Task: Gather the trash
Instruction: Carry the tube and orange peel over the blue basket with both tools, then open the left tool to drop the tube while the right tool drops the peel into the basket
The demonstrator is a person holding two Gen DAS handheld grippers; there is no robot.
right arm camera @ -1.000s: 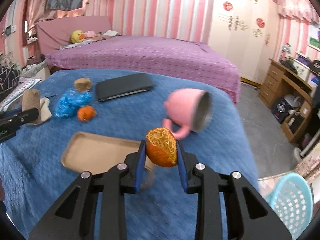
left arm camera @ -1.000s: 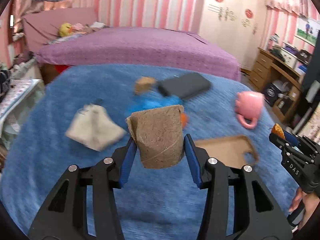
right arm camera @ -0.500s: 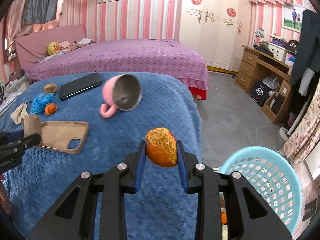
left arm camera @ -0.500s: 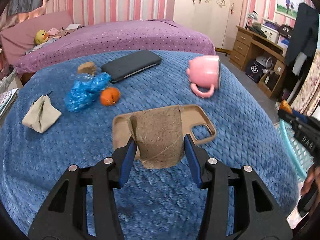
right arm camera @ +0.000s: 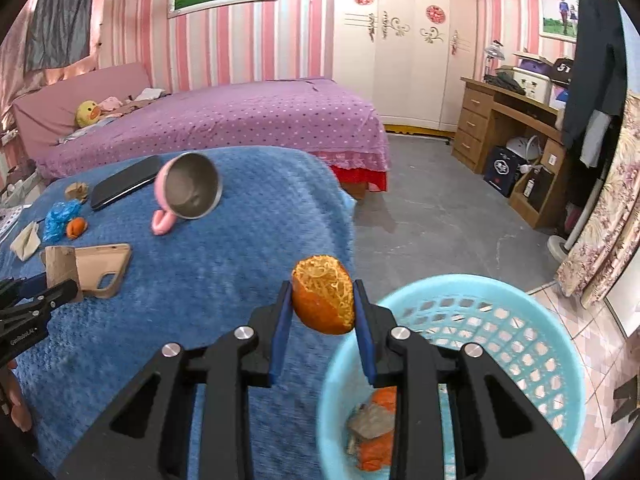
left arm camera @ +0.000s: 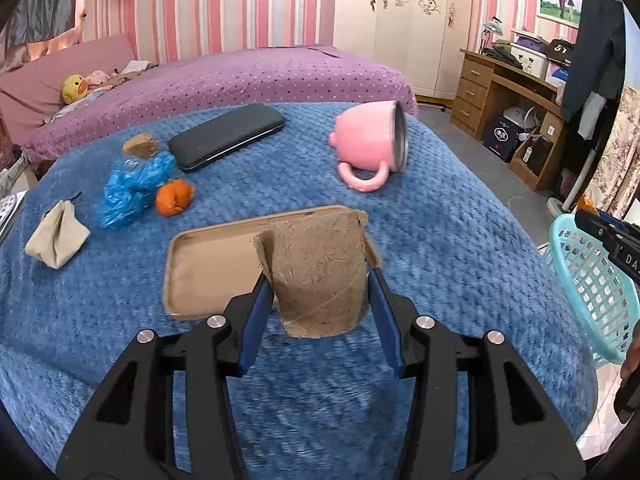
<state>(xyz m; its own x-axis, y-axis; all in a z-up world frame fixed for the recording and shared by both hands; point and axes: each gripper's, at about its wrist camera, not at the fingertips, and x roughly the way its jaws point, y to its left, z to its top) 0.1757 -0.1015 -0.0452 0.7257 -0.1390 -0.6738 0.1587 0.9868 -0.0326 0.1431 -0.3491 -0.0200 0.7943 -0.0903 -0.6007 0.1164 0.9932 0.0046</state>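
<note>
Blue textured blanket [left arm camera: 460,240], pink mug [left arm camera: 368,140], turquoise basket [right arm camera: 520,320]

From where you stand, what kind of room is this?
Most likely a bedroom in someone's home: a bed with a purple dotted cover, a tall cream wardrobe against pink striped walls, and a wooden desk with drawers.

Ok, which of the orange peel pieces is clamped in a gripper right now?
The peel piece between the right gripper pads, pith side showing, by the blue basket rim. Another peel lies loose on the blanket beside the blue bag; more scraps sit inside the basket.
</note>
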